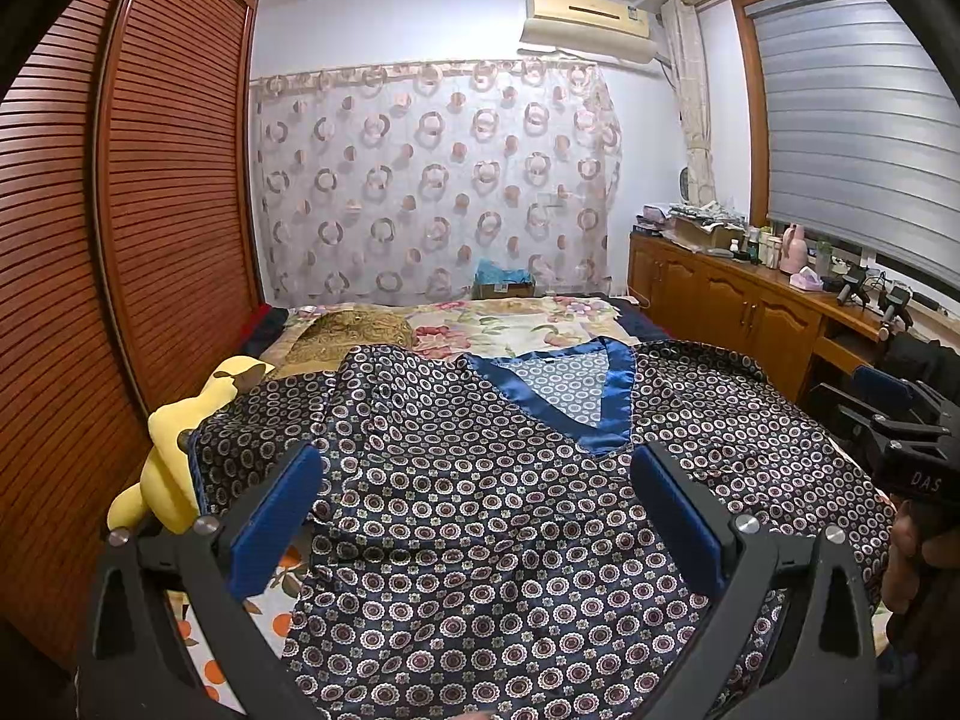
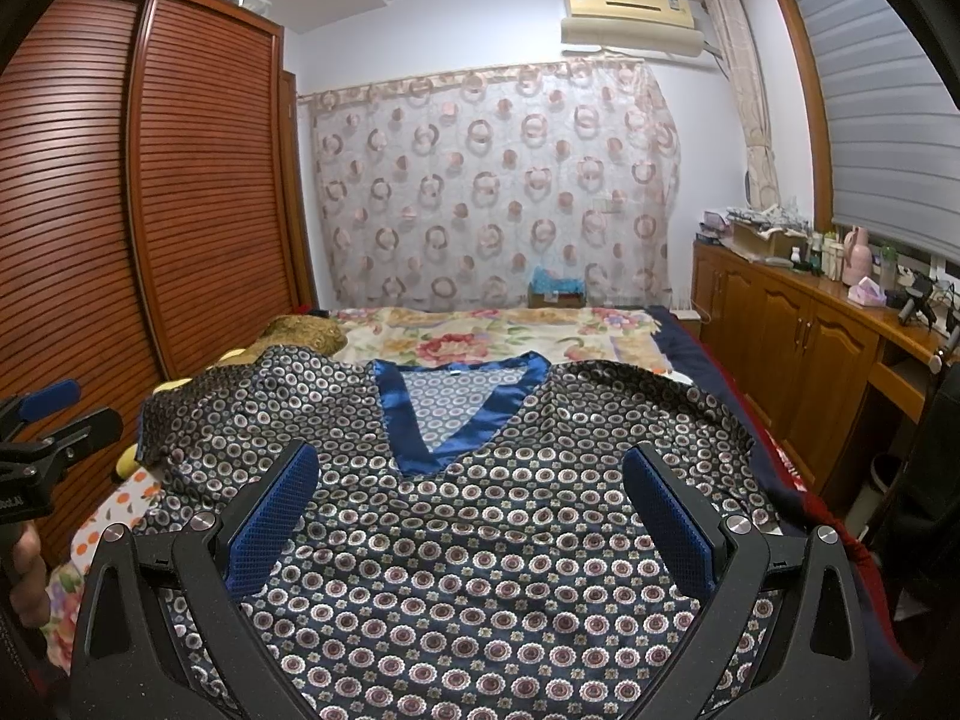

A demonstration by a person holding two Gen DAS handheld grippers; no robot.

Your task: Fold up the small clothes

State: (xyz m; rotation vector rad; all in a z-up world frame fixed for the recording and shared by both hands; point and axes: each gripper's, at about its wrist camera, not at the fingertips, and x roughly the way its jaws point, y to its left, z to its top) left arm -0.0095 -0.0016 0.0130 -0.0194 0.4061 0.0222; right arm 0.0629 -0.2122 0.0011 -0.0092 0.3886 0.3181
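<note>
My left gripper (image 1: 477, 516) is spread wide, its blue pads holding nothing, poised above the lower half of the shirt (image 1: 492, 516). My right gripper (image 2: 471, 516) is just as wide apart and empty, above the same cloth. The shirt, dark blue with ringed dots and a shiny blue V-neck (image 2: 459, 420), lies face up and spread flat across the near end of the bed (image 2: 480, 330), sleeves out to both sides. Its left sleeve (image 1: 258, 420) rests against a yellow soft toy (image 1: 174, 450) at the bed's edge, close to the slatted wardrobe (image 1: 120, 240). Beyond the collar the flowered bedspread lies bare up to the patterned curtain (image 2: 492, 192). On the right, a gap separates the bed from the wooden cabinet (image 2: 792, 348) under the window blind (image 1: 858, 138).
</note>
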